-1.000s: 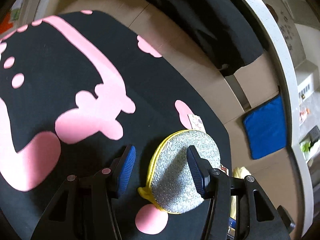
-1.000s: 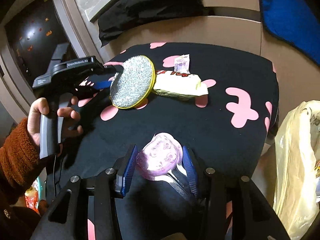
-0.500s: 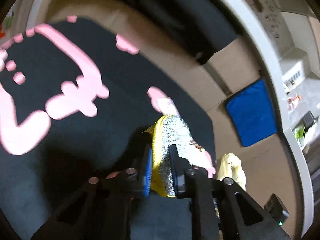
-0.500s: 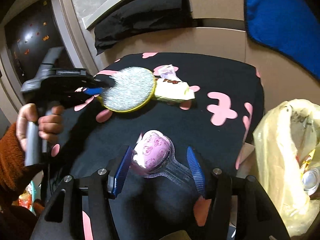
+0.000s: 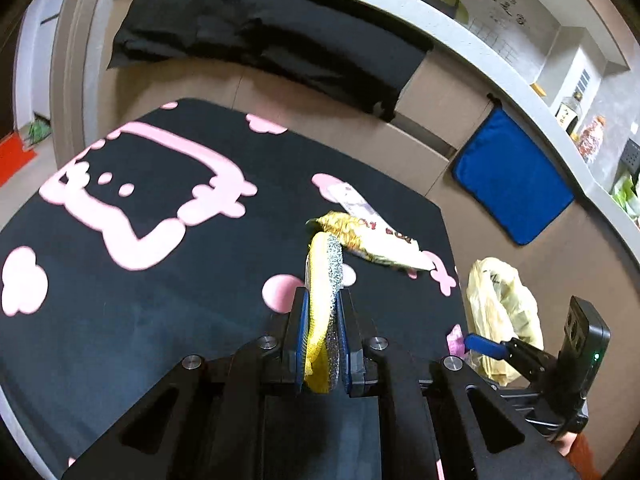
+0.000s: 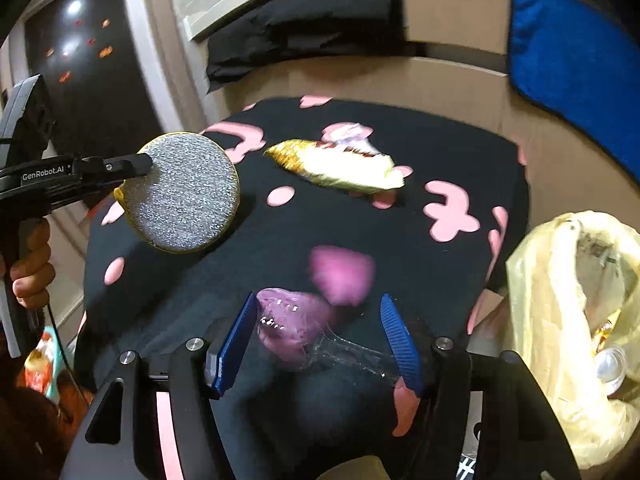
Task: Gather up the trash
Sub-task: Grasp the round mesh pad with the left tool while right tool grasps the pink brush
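My left gripper (image 5: 322, 308) is shut on a round silver and yellow scouring pad (image 5: 325, 280) and holds it edge-on above the black and pink cloth (image 5: 160, 248). The pad also shows in the right wrist view (image 6: 184, 192), lifted off the cloth. My right gripper (image 6: 320, 320) is open around a pink plastic wrapper (image 6: 292, 328) that lies on the cloth (image 6: 440, 152). A yellow snack wrapper (image 6: 340, 164) and a small pale wrapper (image 6: 348, 132) lie further back. A yellow trash bag (image 6: 576, 320) hangs at the right.
A blue mat (image 5: 512, 176) and a black cloth (image 5: 260, 36) hang on the beige cabinet behind the table. The other gripper's body (image 5: 576, 348) shows at the lower right of the left wrist view. The table edge (image 6: 524, 208) borders the bag.
My left gripper closed on the scouring pad and lifted it off the cloth. My right gripper opened wider around the pink wrapper, and its view swung toward the bag.
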A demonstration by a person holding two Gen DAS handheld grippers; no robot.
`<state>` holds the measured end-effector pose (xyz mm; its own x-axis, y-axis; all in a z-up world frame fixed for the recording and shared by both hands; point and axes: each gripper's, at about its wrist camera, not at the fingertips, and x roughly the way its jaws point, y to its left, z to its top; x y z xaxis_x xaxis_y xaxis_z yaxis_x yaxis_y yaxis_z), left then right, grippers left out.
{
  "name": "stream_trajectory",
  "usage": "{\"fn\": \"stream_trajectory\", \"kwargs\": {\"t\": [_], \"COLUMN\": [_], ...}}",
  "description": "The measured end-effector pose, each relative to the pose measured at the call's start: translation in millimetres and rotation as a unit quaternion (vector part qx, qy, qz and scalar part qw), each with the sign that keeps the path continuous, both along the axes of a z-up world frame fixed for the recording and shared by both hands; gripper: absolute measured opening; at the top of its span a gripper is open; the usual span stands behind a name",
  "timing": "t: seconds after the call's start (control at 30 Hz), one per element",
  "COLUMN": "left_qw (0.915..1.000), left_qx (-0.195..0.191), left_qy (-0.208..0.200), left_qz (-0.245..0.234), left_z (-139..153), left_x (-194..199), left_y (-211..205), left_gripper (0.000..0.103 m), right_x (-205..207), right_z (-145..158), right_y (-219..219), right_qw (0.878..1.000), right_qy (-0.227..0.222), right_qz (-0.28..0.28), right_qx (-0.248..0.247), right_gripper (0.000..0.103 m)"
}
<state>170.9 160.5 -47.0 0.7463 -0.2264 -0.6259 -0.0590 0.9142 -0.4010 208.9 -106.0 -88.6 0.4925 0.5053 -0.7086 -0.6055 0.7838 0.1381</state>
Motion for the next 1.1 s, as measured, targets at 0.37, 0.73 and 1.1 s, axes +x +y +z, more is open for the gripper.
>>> {"fn": "stream_trajectory", "kwargs": {"t": [0.37,0.73,1.1], "left_qw": [0.9999,1.0,0.9998], "left_qx": [0.002,-0.004,0.0], "left_qy": [-0.007,-0.004,-0.013], "left_qz": [-0.013,-0.005,-0.012], "left_z": [6,10,17], "left_x": [-11,-18,-26], "left_y": [-9,-6,-17], "left_gripper": [0.014,0.014,0.014], "right_x": [-24,6,-17], "right_z": [18,-17,5], "right_y": [2,19,16], "right_qw": [0.994,0.988,0.995], "right_qy": [-0.051,-0.014,-0.009], "right_qz": [0.084,0.118,0.08], "right_qx": [-0.043,-0.095,-0.055], "right_gripper": [0.065,0.052,0.013]}}
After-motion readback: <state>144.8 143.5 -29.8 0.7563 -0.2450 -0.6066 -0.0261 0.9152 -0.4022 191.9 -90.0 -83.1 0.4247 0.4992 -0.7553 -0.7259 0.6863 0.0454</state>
